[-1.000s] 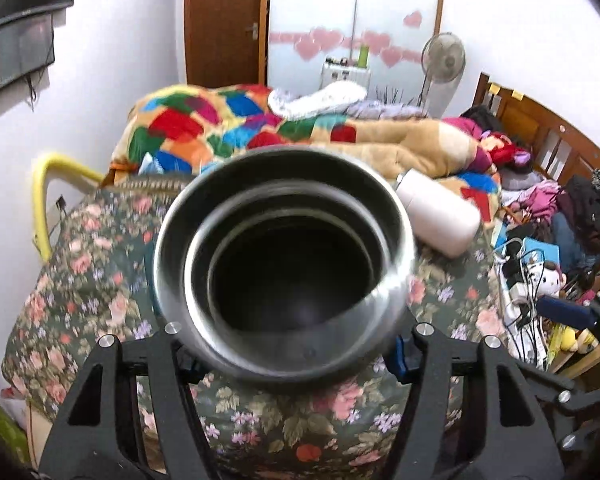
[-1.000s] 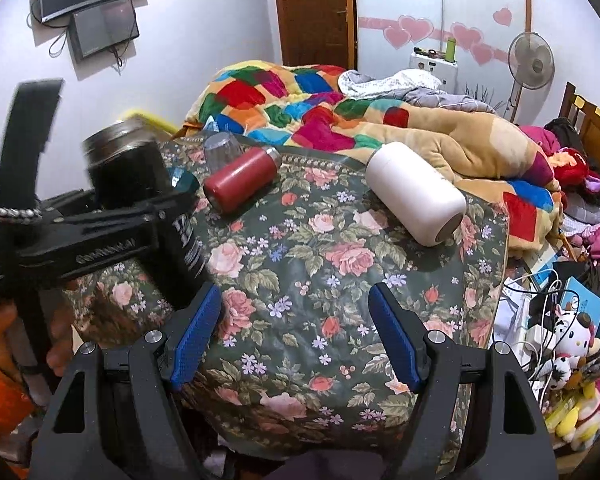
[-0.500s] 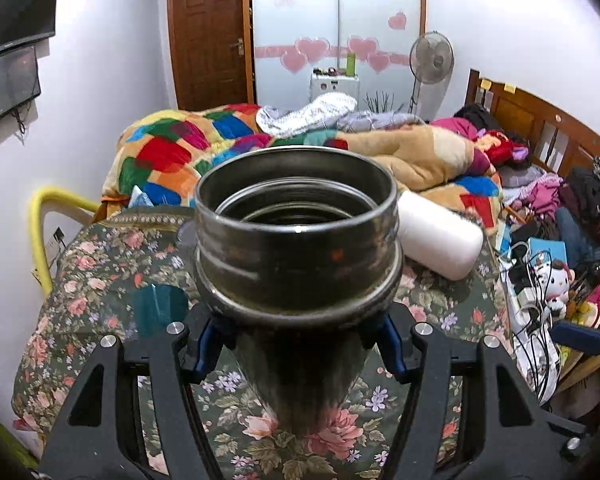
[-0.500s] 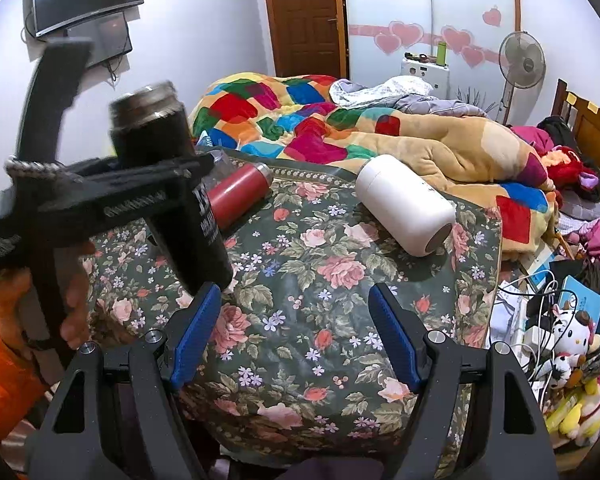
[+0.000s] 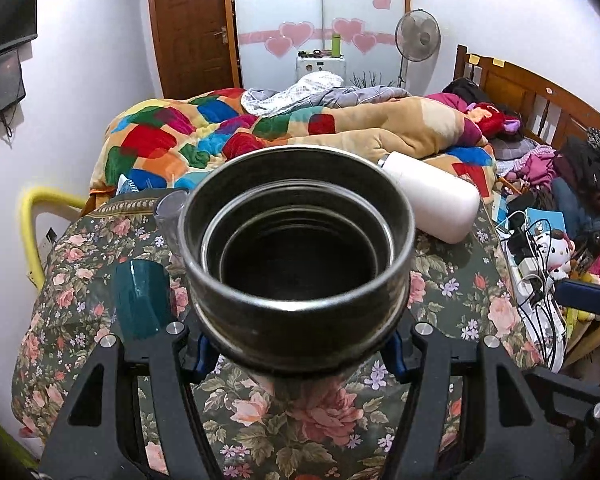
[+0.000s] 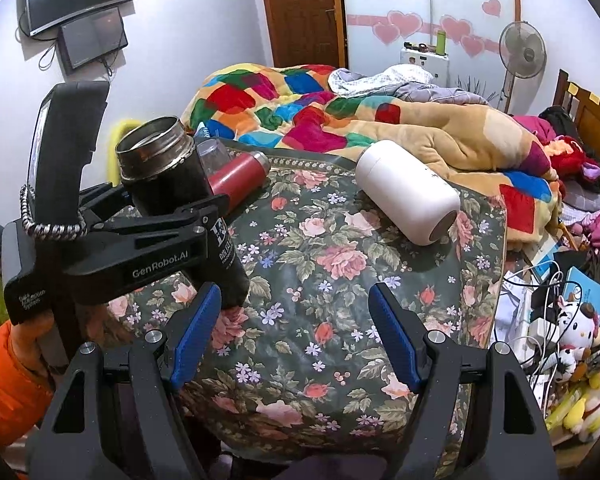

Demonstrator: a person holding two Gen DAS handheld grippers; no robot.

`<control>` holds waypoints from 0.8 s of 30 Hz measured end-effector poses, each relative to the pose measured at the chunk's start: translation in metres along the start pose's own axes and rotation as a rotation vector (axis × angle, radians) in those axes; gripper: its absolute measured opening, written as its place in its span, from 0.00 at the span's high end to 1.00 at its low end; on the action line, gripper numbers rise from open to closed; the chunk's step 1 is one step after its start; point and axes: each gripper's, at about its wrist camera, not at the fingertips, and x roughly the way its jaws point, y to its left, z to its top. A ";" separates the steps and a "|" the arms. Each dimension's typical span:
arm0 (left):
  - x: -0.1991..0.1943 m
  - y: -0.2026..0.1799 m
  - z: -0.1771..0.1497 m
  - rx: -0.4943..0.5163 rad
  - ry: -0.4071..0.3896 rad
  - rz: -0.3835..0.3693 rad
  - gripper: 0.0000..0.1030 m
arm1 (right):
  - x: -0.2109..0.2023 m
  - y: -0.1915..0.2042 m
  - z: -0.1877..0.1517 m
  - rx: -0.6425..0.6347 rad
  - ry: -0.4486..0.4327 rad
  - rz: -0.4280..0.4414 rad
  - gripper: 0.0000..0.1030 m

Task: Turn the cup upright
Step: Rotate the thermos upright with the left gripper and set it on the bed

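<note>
Floral cloth (image 6: 332,304): dark green with pink roses, spread over the work surface beneath and ahead of both pairs of jaws. Beyond it, a patchwork quilt (image 6: 284,100) lies heaped on the bed.

White bottle (image 6: 410,192): on its side on the cloth, ahead and right of the right gripper's jaws, base end toward that camera. In the left wrist view it (image 5: 430,194) lies beyond and right of the held cup.

Left gripper (image 6: 210,220): jaws clenched across the dark body of the cup, below its metal neck. In its own view (image 5: 298,346) the blue pads press both sides of the cup just under the collar.

Right gripper (image 6: 296,332): jaws spread wide, nothing between the blue pads, floral cloth showing through the gap. It stands just right of the cup's lower end; contact between its left pad and the cup cannot be determined.

Cup (image 6: 180,200): steel-mouthed flask with black body, mouth up, leaning toward the left of the right wrist view. Whether its base rests on the cloth cannot be determined. In the left wrist view the open mouth (image 5: 298,264) fills the frame directly above the jaws, interior dark.

Red bottle (image 6: 236,178): on its side, beyond the left jaws, partly hidden by the cup.

Teal tumbler (image 5: 140,300): left of the left jaws, on the cloth.
</note>
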 end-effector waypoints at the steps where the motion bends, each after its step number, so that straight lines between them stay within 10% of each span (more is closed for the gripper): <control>1: -0.001 0.001 -0.001 0.001 0.004 -0.002 0.38 | 0.000 0.001 0.000 0.000 0.000 -0.001 0.29; 14: -0.032 0.002 -0.001 0.039 0.033 -0.041 0.32 | -0.028 0.014 0.002 -0.005 -0.048 -0.010 0.29; 24: -0.174 0.024 0.005 0.017 -0.263 -0.055 0.27 | -0.101 0.037 0.012 -0.002 -0.241 -0.032 0.29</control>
